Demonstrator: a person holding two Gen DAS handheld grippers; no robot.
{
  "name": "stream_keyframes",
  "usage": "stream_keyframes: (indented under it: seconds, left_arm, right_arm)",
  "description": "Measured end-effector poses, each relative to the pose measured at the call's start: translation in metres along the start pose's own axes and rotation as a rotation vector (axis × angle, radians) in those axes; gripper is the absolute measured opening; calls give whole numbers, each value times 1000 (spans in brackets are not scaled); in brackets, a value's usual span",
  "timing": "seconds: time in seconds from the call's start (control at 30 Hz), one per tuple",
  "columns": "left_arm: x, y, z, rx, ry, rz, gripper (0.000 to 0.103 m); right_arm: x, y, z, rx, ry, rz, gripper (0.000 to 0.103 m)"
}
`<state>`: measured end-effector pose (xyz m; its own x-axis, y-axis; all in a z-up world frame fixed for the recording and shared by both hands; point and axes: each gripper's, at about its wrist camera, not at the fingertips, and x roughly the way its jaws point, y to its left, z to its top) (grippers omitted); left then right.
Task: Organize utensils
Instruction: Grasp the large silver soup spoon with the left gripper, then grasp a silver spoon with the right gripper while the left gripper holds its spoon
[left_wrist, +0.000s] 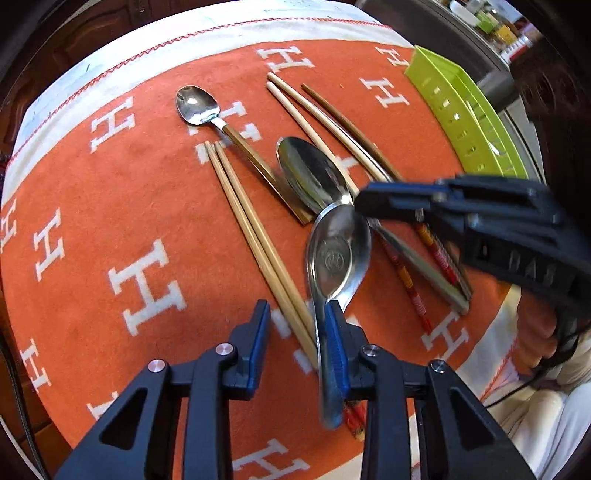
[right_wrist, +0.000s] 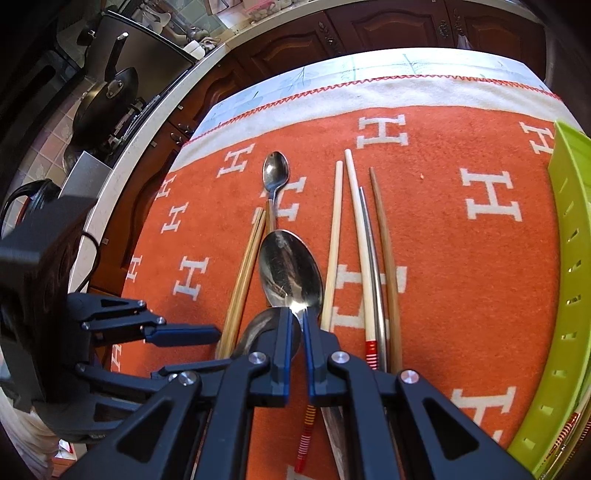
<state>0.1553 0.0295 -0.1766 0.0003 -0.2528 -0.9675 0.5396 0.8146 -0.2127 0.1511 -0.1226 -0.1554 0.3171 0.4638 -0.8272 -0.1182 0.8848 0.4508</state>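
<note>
Utensils lie on an orange mat (left_wrist: 110, 192). My left gripper (left_wrist: 297, 310) is open; a steel soup spoon (left_wrist: 338, 254) leans with its handle against the right finger (left_wrist: 338, 332). My right gripper (right_wrist: 300, 317) is nearly shut around the neck of a large steel spoon (right_wrist: 290, 269), also in the left wrist view (left_wrist: 310, 173); I cannot tell how firmly it grips. A pair of bamboo chopsticks (left_wrist: 255, 236) lies to the left. A small wood-handled spoon (left_wrist: 197, 105) lies farther off. Pale, metal and brown chopsticks (right_wrist: 364, 251) lie to the right.
A green slotted plastic tray (left_wrist: 469, 114) stands at the mat's right edge, also in the right wrist view (right_wrist: 565, 295). Red-patterned chopstick ends (left_wrist: 417, 295) lie under the right gripper. A counter with pans (right_wrist: 107, 99) is beyond the table on the left.
</note>
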Motion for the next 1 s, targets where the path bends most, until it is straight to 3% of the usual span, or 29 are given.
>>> stream_keyframes:
  seconds: [0.23, 0.63, 0.8, 1.0]
  left_arm:
    - [-8, -13, -14, 15, 4, 50, 29]
    - [-22, -14, 12, 12, -157, 82, 29]
    - [-13, -20, 27, 47, -209, 63, 29]
    - [6, -17, 32, 56, -196, 29, 29]
  right_arm:
    - [-5, 0, -1, -9, -10, -4, 6]
    - [-13, -2, -3, -5, -20, 3, 6]
    - [-15, -6, -3, -3, -20, 1, 6]
    - [-15, -14, -2, 14, -17, -5, 6]
